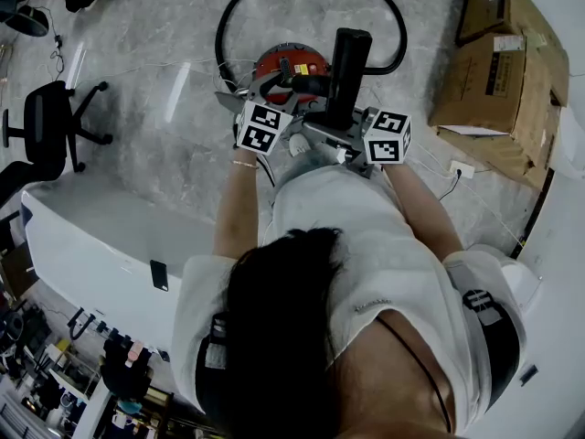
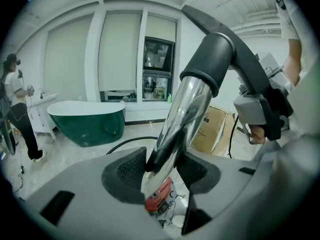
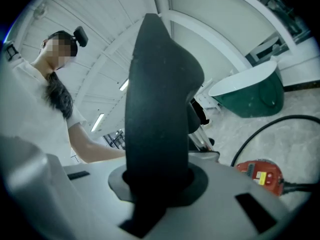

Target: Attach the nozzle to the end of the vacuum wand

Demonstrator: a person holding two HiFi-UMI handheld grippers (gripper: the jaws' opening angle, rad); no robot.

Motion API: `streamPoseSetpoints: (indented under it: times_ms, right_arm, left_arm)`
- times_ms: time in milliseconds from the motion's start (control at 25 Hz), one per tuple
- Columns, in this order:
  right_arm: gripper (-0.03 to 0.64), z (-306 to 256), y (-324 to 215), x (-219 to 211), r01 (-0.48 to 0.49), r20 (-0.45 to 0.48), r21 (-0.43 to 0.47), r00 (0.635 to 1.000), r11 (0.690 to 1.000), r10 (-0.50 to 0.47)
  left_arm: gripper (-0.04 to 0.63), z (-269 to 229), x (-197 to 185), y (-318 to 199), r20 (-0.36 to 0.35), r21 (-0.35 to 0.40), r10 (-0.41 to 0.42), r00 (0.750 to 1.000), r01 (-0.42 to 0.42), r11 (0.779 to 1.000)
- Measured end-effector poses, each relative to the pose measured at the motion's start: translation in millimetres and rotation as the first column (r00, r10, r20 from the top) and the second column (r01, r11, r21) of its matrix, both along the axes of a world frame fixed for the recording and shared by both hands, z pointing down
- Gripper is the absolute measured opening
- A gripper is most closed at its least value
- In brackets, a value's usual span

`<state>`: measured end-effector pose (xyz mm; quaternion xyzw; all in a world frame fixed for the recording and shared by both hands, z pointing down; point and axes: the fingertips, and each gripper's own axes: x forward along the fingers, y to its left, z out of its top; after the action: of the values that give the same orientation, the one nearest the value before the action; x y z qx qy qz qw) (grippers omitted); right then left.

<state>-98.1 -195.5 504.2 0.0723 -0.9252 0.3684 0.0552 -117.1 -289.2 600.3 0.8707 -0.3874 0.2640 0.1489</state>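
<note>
L gripper (image 2: 162, 170): its two fingers are spread a fair bit, w/ the shiny wand (image 2: 182, 115) right btw them. The dark pads (image 2: 130, 170) sit tight on both sides of the tube, so the wand is pinched. From the fingers it goes up & a bit to the R.

R gripper (image 3: 157, 184): fingers close together, squeezing the black nozzle (image 3: 159, 104). The nozzle stands up tall from the fingers & fills the middle of the R gripper view.

Just past the L fingers, up the tube, the nozzle's round collar (image 2: 206, 66) is wrapped round the top end of the wand. So nozzle & wand touch there, one inside the other. How deep it sits I can't tell.

In the head view both grippers are side by side in front of the person's tummy, each w/ a black-&-white marker cube (image 1: 263, 128).

Below & beyond the fingers is the red vacuum (image 1: 291, 62) on the floor (image 1: 164, 90). A black hose (image 3: 252, 136) loops round past it.

Farther off: brown boxes (image 1: 498, 71) to the R of the R fingers & a black chair (image 1: 50, 122) far to the L of the L fingers. Way past the L fingers is a green tub (image 2: 90, 121), & another person (image 2: 15, 109) stands by it.
</note>
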Motion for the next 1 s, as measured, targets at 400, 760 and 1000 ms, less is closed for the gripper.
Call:
streamPoseSetpoints:
  times_ms: [400, 760, 1000]
  right_arm:
    - [0.066, -7, 1, -6, 0.063, 0.013, -0.098, 0.998, 0.993, -0.062]
    - [0.066, -18, 0, -3, 0.111, 0.026, -0.229, 0.994, 0.967, -0.108]
    - [0.066, -21, 3, 3, 0.139, -0.031, -0.27, 0.988, 0.953, -0.153]
  left_arm:
    - [0.18, -4, -8, -2, 0.02, 0.004, 0.011, 1.0, -0.011, 1.0]
    - [0.179, -5, -4, -6, 0.046, 0.011, 0.052, 0.998, -0.052, 0.999]
    - [0.178, -5, 2, -4, 0.062, 0.02, 0.07, 0.996, -0.071, 0.997]
